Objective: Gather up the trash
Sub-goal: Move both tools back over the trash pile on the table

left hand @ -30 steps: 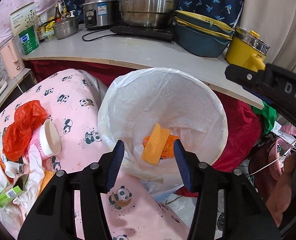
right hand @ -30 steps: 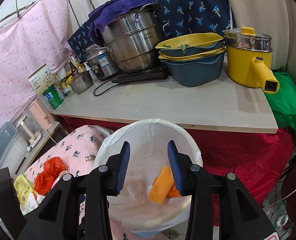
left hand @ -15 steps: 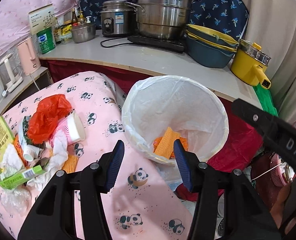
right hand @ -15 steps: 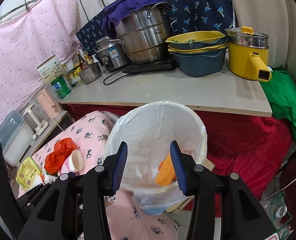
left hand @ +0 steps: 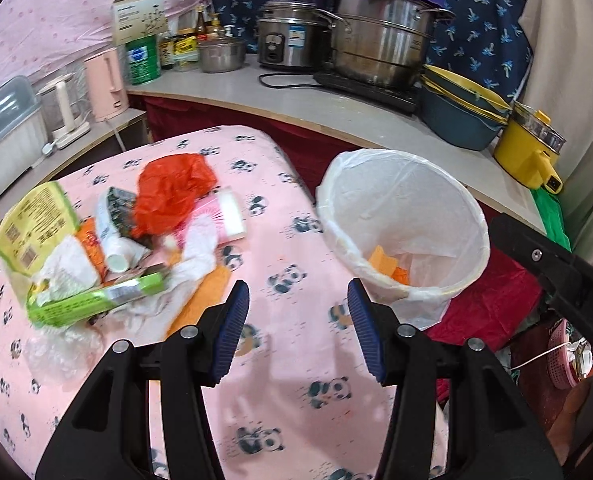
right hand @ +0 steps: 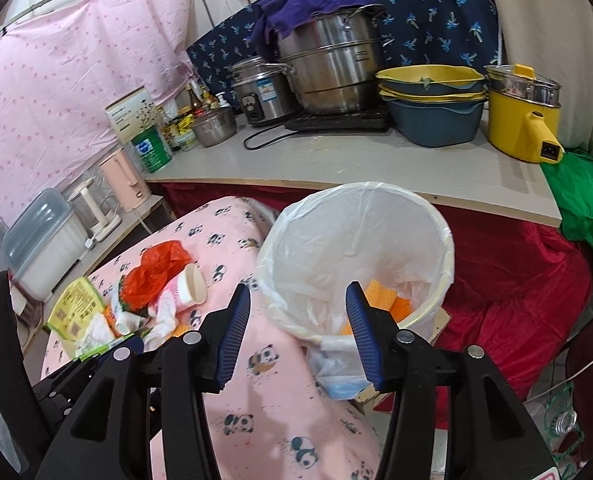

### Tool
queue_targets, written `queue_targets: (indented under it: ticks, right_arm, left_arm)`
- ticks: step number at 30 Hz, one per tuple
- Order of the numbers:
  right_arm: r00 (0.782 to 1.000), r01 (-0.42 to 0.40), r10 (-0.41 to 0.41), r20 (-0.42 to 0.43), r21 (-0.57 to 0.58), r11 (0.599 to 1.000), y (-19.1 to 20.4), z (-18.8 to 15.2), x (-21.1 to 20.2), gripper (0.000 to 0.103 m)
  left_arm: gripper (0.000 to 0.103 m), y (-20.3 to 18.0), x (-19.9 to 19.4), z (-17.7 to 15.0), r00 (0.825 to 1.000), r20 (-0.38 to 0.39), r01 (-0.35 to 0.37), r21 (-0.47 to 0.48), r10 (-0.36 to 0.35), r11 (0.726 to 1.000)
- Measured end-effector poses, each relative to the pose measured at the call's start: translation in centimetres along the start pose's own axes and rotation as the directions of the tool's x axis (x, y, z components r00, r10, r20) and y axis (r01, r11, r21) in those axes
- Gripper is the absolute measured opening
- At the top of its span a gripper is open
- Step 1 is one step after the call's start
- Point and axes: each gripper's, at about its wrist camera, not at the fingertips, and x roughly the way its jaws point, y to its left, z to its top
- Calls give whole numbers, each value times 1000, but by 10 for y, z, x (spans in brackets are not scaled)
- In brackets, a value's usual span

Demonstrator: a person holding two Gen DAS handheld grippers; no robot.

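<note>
A pale grey L-shaped tabletop (right hand: 336, 168) runs across the room from 9 to 3 o'clock, skirted in dark red cloth (right hand: 508, 264). Behind it, a pink dotted fabric sheet (right hand: 64, 64) hangs at 10 o'clock, a navy leaf-print cloth (right hand: 428, 4) at 12, and a cream curtain (right hand: 544, 20) at 2.

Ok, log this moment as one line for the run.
left gripper: open, empty, over table | right gripper: open, empty | bin: orange scraps inside | trash pile: uncollected on pink cloth
</note>
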Motion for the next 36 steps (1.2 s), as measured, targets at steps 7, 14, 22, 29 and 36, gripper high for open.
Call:
queue_targets:
  ticks: [7, 14, 22, 29, 36]
  right_arm:
    - [999, -32, 30, -39, -46, 998, 25, -17, 3, 49]
    - [996, -59, 52, -73, -86, 995, 49, -34, 6, 57]
    - [990, -94, 79, -121, -128, 987, 74, -52, 15, 57]
    - [979, -127, 97, -180, -160, 979, 98, -72, 31, 58]
    - [968, -157, 114, -221, -187, 970, 122, -84, 47, 57]
  left_arm:
    - [49, 35, -13, -14, 998, -3, -56, -48, 56, 997]
    - [54, 66, -25, -25, 995, -3, -96, -100, 96, 990]
    - [66, 107, -33, -41, 987, -15, -158, -181, 158, 971]
    - [66, 146, -31, -61, 976, -51, -216, -224, 210, 950]
    - [66, 182, -24, -76, 970, -94, -240, -276, 223, 931]
